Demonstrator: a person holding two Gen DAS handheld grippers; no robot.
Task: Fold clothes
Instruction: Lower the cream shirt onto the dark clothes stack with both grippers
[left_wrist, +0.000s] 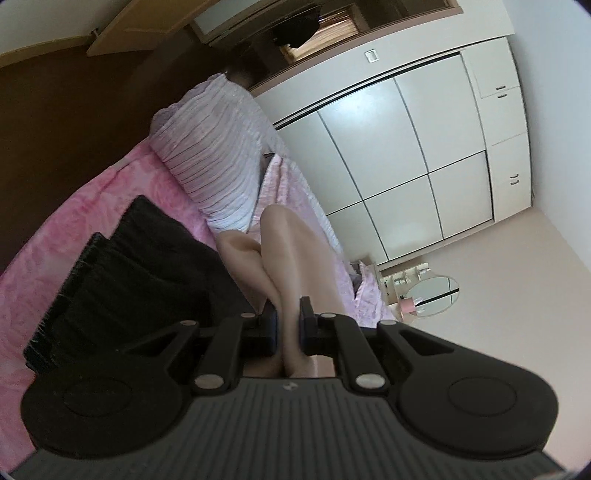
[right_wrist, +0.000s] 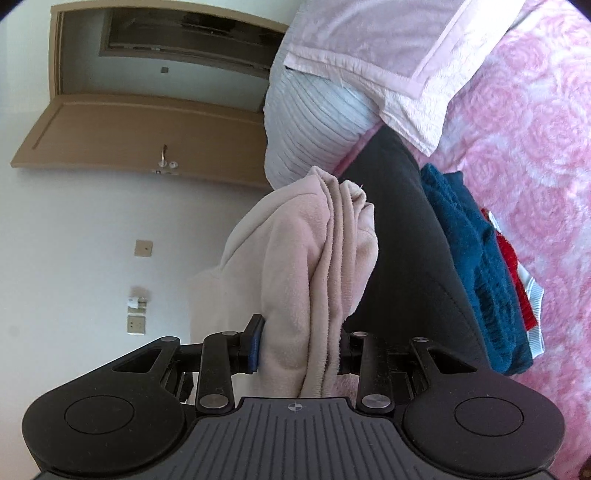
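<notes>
Surface: pink rose-patterned bedspread (right_wrist: 535, 147), bearing folded black garment (right_wrist: 406, 236)
Room: white wardrobe (left_wrist: 399, 155) beyond bedspread
Left gripper (left_wrist: 288, 321): clamped on beige fleece garment (right_wrist: 295, 258)
Right gripper (right_wrist: 299, 347): clamped on same garment

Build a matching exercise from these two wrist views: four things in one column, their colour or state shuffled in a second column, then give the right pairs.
Column one:
1. fleece garment
2. left gripper
3. striped pillow
4. knit at the top of the folded pile

Column two:
A. dark blue
B. pale lilac, lying on the pink bedspread
C. beige-pink, bunched up and lifted
D. shut on a thin fold of the beige fabric

Pairs: 1-C, 2-D, 3-B, 4-A

The right gripper also clamps the fleece garment.
</notes>
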